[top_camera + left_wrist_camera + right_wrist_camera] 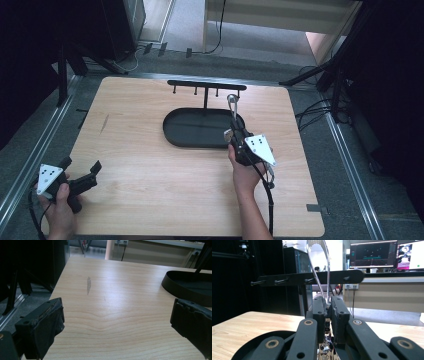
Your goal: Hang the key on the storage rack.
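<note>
Left gripper [80, 171] near worktop [150, 190] front-left corner, jaws wide apart, nothing between; black oval tray [176, 131] mid-worktop toward rear edge, looks bare inside; right gripper [234, 131] at tray's right end, clamped on metal utensil [232, 106] handle, below hook rack [206, 84]

A shiny metal utensil [232, 107] with a looped wire handle stands nearly upright, clamped low on its stem between the closed jaws of the right gripper [234, 131], above the right end of the black oval tray [176, 134]. Its upper loop [318, 255] rises just in front of the black peg rack [206, 85], whose crossbar carries four short pegs on a post rising from the tray's far side.
</note>
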`<action>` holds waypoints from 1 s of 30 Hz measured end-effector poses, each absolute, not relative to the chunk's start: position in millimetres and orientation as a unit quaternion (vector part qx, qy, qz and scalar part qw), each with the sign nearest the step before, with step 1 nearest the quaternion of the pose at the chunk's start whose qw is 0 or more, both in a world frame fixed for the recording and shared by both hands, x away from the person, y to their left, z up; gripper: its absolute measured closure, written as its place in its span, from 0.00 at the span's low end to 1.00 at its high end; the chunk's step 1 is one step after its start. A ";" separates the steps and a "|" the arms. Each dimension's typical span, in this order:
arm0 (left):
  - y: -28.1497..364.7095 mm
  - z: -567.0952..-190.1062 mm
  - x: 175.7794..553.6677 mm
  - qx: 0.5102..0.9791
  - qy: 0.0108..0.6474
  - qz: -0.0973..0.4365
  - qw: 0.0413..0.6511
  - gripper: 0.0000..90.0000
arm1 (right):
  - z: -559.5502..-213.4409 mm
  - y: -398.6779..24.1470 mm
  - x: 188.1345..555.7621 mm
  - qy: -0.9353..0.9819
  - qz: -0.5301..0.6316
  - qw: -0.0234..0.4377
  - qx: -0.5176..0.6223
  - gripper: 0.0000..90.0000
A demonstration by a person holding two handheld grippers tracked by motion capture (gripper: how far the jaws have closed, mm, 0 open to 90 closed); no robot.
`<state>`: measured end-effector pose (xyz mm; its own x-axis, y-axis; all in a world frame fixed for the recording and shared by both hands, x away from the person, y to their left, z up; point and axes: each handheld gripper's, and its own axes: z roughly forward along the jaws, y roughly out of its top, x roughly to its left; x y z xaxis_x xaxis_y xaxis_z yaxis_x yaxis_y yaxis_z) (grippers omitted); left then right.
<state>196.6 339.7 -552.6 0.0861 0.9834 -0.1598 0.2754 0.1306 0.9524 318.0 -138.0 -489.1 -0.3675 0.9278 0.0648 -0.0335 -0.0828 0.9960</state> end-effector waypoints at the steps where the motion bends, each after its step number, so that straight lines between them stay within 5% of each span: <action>1: 340.2 -552.5 196.4 0.553 0.570 0.362 0.488 0.00 | -489.3 -133.2 320.7 0.555 0.614 0.394 0.401 0.93; 30: 340.6 -552.6 196.4 0.553 0.570 0.362 0.488 0.00 | -505.5 -101.0 353.2 0.590 0.582 0.377 0.415 0.93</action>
<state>196.4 340.6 -552.6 0.0879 0.9836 -0.1573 0.2775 0.1275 0.9522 353.2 -101.0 -505.5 -0.3713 0.9278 0.0371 0.0497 -0.0200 0.9986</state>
